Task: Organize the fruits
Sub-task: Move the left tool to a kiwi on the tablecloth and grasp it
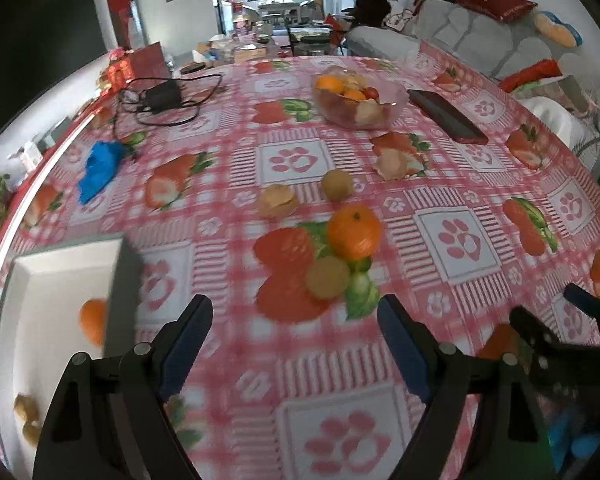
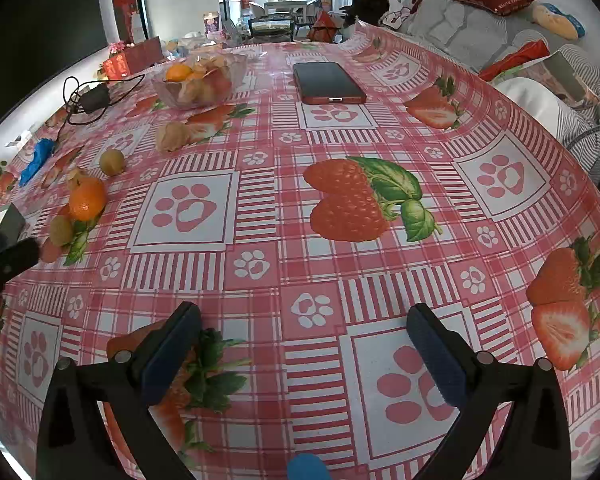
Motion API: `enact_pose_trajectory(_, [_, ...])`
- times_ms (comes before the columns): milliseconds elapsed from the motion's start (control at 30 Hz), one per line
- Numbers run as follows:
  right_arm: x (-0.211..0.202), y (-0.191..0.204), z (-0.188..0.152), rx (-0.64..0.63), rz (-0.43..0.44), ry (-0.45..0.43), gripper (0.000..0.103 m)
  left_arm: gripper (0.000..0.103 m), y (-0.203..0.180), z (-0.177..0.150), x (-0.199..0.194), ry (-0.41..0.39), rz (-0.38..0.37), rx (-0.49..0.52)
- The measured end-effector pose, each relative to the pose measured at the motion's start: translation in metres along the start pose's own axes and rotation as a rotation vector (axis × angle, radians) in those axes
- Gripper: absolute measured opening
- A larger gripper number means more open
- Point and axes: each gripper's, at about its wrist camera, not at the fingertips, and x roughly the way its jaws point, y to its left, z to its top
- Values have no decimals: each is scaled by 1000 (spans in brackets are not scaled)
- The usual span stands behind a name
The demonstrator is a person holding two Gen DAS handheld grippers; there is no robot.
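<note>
Left claw (image 1: 294, 314) spread, nothing between the pads, hovering over the desk (image 1: 500, 184) just short of the loose fruit. Left wrist view: orange (image 1: 354, 232) and a small yellow-green fruit (image 1: 327, 278) sit close together straight ahead; beyond them a second yellow-green fruit (image 1: 337, 185) and two papery husked fruits (image 1: 278, 200) (image 1: 392, 164), all loose on the cloth. White tray (image 1: 60, 280) at left already has an orange (image 1: 93, 320) and a couple of small brownish fruits (image 1: 26, 408) in it. Glass bowl (image 1: 360, 102) further back holds mixed fruit. Right wrist view: right claw (image 2: 302, 330) also spread and empty, over bare cloth, well apart from the fruit; same orange (image 2: 86, 198) and yellow-green fruits (image 2: 62, 230) (image 2: 112, 162) off to its left, phone (image 2: 328, 82) ahead. Judged progress: partly done, some fruit in the tray, about five pieces left out; bowl contents unclear.
</note>
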Motion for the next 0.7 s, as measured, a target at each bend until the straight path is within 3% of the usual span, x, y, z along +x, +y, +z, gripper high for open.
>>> enact_pose_trajectory(67, [0, 0, 0, 0, -1, 0, 103, 83, -6, 4, 8, 0, 3, 16])
enact_pose_trajectory(167, [-1, 0, 0, 0, 0, 0, 103, 67, -10, 6, 22, 26, 7, 22])
enact_pose_trajectory(233, [-1, -1, -1, 0, 0, 0, 103, 43, -8, 6, 32, 49, -20, -6])
enact_pose_trajectory(300, [-1, -1, -1, 0, 1, 0, 103, 30, -6, 5, 30, 25, -36, -38])
enact_pose_trajectory(700, [-1, 1, -1, -1, 3, -2, 103, 30, -3, -61, -14, -82, -9, -74])
